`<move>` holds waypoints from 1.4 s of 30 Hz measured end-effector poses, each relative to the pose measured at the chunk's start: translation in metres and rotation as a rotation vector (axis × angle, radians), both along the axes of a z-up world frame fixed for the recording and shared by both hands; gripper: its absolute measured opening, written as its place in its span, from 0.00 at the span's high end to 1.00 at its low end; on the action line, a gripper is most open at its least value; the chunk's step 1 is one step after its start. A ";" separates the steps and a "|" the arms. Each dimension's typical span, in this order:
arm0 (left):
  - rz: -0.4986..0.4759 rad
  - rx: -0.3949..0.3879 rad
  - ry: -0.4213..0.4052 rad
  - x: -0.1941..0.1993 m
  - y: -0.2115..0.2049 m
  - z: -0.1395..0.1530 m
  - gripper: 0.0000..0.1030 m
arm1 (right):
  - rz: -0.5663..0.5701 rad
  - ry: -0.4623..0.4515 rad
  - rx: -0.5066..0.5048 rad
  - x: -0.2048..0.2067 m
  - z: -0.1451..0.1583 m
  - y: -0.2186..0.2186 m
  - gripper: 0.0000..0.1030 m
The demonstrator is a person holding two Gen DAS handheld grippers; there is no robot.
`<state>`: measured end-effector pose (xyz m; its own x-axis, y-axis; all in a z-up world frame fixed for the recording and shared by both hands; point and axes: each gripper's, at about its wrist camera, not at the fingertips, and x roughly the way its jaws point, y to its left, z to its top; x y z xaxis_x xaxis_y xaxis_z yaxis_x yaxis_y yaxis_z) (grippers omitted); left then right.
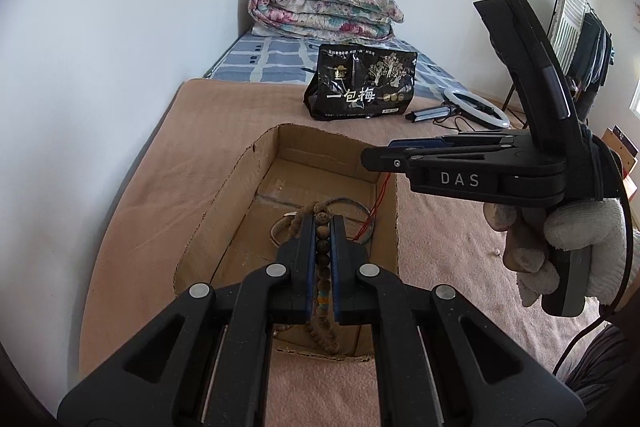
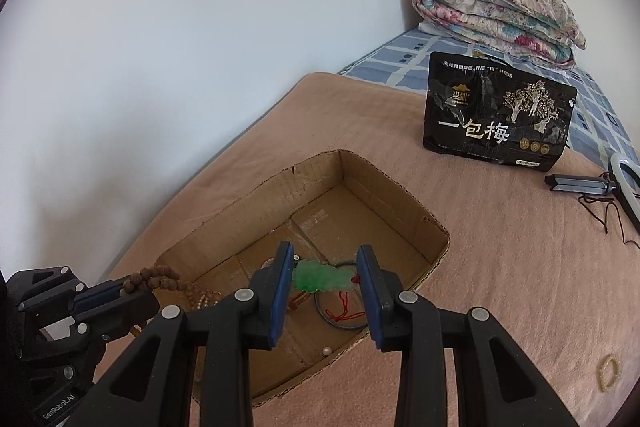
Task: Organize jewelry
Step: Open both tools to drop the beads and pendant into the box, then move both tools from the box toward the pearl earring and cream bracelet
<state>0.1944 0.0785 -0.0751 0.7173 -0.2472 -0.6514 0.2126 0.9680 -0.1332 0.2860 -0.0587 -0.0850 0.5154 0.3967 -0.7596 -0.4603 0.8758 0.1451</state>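
My left gripper [image 1: 322, 223] is shut on a brown bead strand [image 1: 322, 247] and holds it over the open cardboard box [image 1: 224, 195]; the strand hangs down into the box. It also shows in the right wrist view [image 2: 158, 277]. My right gripper [image 2: 326, 267] is open and empty above the box [image 2: 400, 195]; it shows at the right of the left wrist view [image 1: 370, 159]. In the box lie a green jade pendant [image 2: 320, 277] on red cord, a dark bangle [image 2: 340, 323], a pale bracelet [image 1: 280, 227] and a small pearl [image 2: 327, 351].
The box sits on a pink blanket [image 2: 500, 247] on a bed by a white wall. A black snack bag [image 2: 496, 115] stands behind it. A ring light [image 2: 624, 183] lies at the right. A small bead bracelet [image 2: 607, 375] lies on the blanket. A folded quilt [image 2: 496, 11] is at the back.
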 end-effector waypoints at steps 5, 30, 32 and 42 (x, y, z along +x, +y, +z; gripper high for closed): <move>0.000 0.032 0.009 0.001 -0.004 -0.003 0.96 | -0.017 -0.001 -0.009 0.000 0.000 -0.001 0.50; 0.022 0.033 -0.018 -0.010 -0.008 0.011 0.50 | -0.068 -0.096 -0.043 -0.021 0.028 -0.016 0.11; 0.020 0.029 -0.018 -0.012 -0.010 0.013 0.50 | -0.071 -0.106 -0.045 -0.023 0.033 -0.019 0.11; 0.013 0.019 -0.057 -0.028 -0.019 0.027 0.50 | -0.096 -0.151 -0.046 -0.039 0.052 -0.045 0.09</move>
<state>0.1660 0.0593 -0.0480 0.7566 -0.2256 -0.6137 0.2069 0.9730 -0.1027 0.2465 -0.1036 -0.0328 0.6585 0.3070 -0.6872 -0.3879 0.9208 0.0396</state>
